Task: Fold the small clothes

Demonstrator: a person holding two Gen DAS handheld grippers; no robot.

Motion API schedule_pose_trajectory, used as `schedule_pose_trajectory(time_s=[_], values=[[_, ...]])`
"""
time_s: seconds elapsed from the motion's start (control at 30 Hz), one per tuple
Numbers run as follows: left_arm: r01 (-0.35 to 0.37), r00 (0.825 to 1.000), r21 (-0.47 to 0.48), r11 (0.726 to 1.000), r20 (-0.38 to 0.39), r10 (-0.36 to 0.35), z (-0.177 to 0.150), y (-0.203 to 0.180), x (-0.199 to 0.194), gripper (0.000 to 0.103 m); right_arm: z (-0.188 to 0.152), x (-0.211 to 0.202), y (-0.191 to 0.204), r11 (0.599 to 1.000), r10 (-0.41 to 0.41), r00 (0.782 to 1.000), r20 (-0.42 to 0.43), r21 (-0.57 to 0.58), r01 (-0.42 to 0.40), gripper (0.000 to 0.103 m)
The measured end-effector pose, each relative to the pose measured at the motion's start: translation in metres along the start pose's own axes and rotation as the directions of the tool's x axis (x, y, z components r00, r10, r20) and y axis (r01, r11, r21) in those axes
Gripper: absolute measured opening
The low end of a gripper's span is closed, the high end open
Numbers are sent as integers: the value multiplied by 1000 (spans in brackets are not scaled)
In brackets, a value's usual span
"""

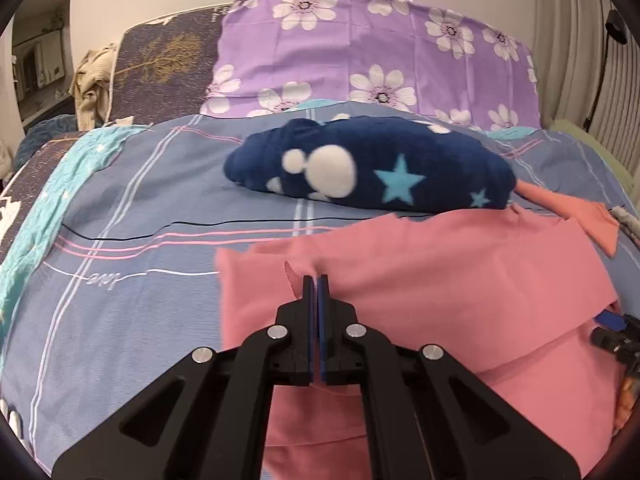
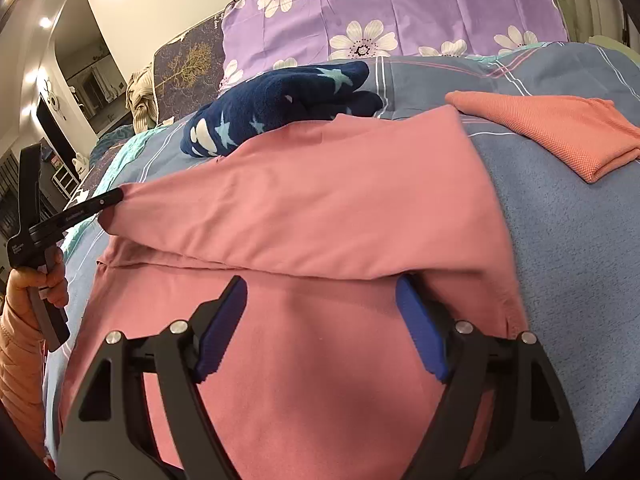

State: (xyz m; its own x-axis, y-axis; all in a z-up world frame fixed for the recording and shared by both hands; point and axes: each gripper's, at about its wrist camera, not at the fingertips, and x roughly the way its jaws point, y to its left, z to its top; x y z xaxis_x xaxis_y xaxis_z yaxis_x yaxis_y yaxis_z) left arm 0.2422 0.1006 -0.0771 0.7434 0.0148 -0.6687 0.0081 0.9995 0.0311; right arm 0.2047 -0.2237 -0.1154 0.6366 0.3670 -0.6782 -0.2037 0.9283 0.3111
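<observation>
A pink garment (image 1: 440, 280) lies on the blue striped bed sheet (image 1: 140, 220), its upper layer folded over the lower one. My left gripper (image 1: 317, 280) is shut on the edge of that upper layer, a small pinch of cloth sticking up beside the tips. In the right wrist view the same gripper (image 2: 118, 196) holds the left corner of the pink garment (image 2: 300, 208), lifted a little off the bed. My right gripper (image 2: 322, 284) stands open over the lower pink layer, its blue pads (image 2: 224, 328) on either side of the cloth, tips at the fold's edge.
A navy fleece piece with stars and white dots (image 1: 372, 164) lies behind the garment. A folded orange cloth (image 2: 552, 132) rests at the back right. A purple floral pillow (image 1: 360, 52) leans at the bed's head. A person's hand (image 2: 36, 284) grips the left tool.
</observation>
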Motion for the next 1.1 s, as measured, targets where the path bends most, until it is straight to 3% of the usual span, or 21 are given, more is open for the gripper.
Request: schedule_pose_trajectory(time_s=[0.07, 0.17, 0.27, 0.33, 0.4, 0.43, 0.53, 0.6, 0.7, 0.87, 0.97, 1.1], values=[[-35, 999, 8, 999, -31, 35, -7, 5, 8, 5, 0, 1, 0, 1000, -3, 1000, -1, -2, 3, 79], [-70, 997, -22, 997, -32, 69, -13, 14, 7, 37, 0, 0, 0, 1000, -4, 1000, 3, -1, 4, 79], [4, 1000, -40, 999, 26, -3, -9, 11, -9, 38, 2, -13, -1, 999, -33, 998, 54, 3, 33, 74], [62, 997, -20, 998, 57, -61, -5, 1, -17, 38, 10, -28, -2, 998, -64, 993, 104, -18, 66, 47], [108, 993, 3, 994, 44, -108, -5, -14, -12, 38, 22, -41, -10, 993, -113, 984, 140, -7, 116, 30], [115, 993, 6, 993, 22, -116, -7, -19, -4, 38, 25, -43, -15, 991, -134, 981, 142, 8, 134, 27], [71, 990, 29, 997, -128, -67, -25, -39, 41, 43, 26, -45, -39, 978, -199, 975, 101, 79, 191, 27], [61, 993, 43, 997, -105, -56, -20, -42, 35, 47, 21, -42, -52, 970, -229, 972, 53, 92, 224, 27], [30, 994, 73, 997, -111, -22, -21, -48, 38, 48, 17, -35, -62, 962, -257, 966, 10, 98, 254, 35], [4, 995, 96, 995, -104, 6, -22, -50, 38, 49, 21, -30, -54, 972, -228, 974, -8, 58, 229, 41], [11, 994, 90, 996, -106, -1, -26, -48, 34, 49, 53, -31, -47, 972, -233, 972, 7, 32, 233, 46], [-7, 995, 106, 994, -102, 17, -27, -52, 34, 50, 120, 8, -52, 951, -305, 946, -108, 11, 308, 50]])
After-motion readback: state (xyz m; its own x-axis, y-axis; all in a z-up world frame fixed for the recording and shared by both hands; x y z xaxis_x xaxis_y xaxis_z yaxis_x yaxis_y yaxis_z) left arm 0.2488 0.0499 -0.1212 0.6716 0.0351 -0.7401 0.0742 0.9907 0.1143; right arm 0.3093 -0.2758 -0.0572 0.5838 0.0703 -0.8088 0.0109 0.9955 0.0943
